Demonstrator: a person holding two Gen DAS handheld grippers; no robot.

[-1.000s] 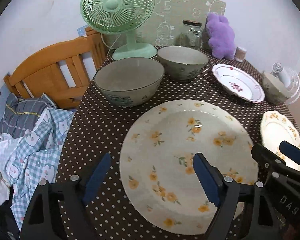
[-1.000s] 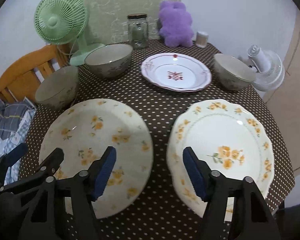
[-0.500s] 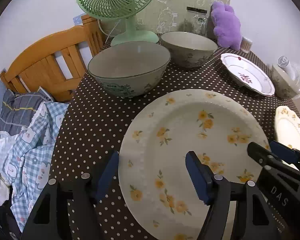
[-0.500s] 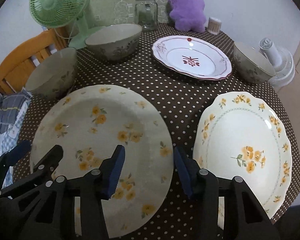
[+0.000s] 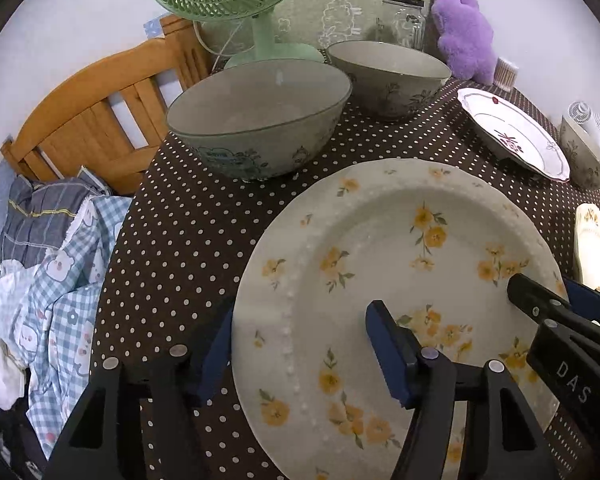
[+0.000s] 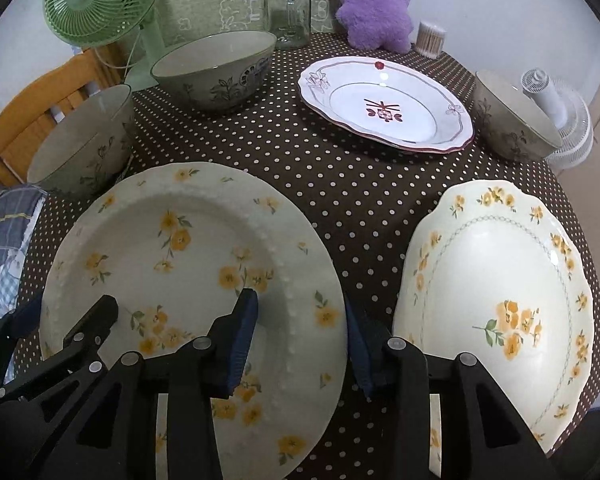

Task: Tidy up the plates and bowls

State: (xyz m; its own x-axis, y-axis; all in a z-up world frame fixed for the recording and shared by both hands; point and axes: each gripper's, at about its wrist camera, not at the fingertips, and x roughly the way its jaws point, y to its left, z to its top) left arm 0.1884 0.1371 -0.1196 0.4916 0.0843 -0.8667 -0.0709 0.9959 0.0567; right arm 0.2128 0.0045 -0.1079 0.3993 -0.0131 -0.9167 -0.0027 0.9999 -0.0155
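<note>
the large round pale green plate with yellow flowers and a beaded rim (image 5: 400,280) lies flat on the brown tabletop with white dots (image 5: 188,240), at the near edge, close in front of both cameras. compared with a second ago both tongs have come lower and closer to it, and each pair now stands over one side of its rim. the left tongs (image 5: 296,352) have one blue pad outside the left rim and one over the inside of the plate; the right tongs (image 6: 300,340) do the same at the right rim. both pairs have become narrower and are closing at this moment, with the rim between the pads, but the pads do not seem to press it yet, so the plate is not gripped. i judge that a lift with two hands is prepared, probably to put this plate on another one.

just to the right lies the cream scalloped plate with yellow flowers (image 6: 496,292), and further back the white oval plate with a red pattern (image 6: 384,108). three grey-green ceramic bowls with leaf drawings (image 6: 216,68) stand around them.

the near part of the green plate is hidden behind the black tong frames, and the outer pads are partly covered by the rim, so contact is hard to judge. the third bowl is half cut by a white fan (image 6: 560,120).
</note>
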